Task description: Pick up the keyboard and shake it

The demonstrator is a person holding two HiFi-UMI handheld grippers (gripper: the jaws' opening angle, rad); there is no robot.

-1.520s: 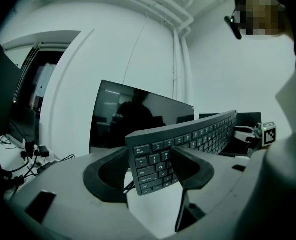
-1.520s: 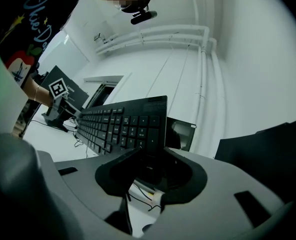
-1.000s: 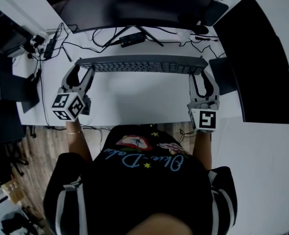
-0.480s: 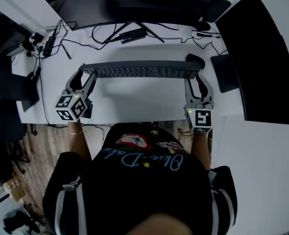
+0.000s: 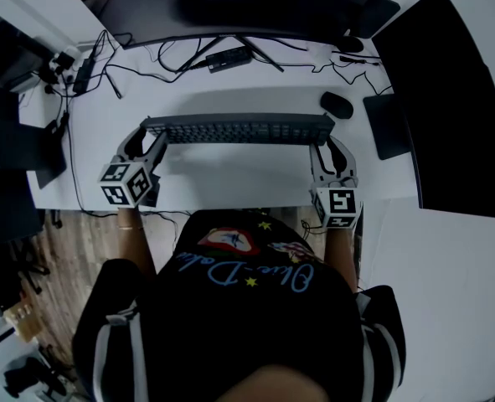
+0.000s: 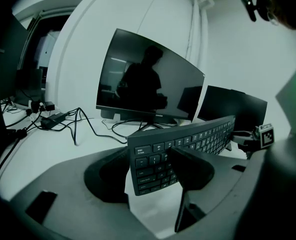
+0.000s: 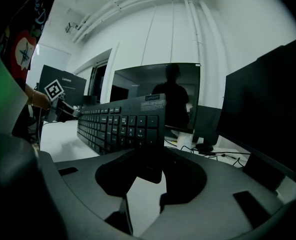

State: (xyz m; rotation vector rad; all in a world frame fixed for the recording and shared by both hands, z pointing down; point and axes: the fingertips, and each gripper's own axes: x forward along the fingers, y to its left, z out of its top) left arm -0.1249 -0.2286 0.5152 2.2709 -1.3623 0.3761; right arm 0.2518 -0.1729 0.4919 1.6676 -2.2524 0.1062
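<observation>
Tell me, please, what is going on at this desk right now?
A person holds a two-jaw tool in each hand. The left tool is clamped on the left end of a long dark grey keyboard, and the right tool is clamped on its right end. The keyboard hangs between them above the white desk, tipped up on its long edge rather than lying flat. A small black mouse lies on the desk beyond the right end.
</observation>
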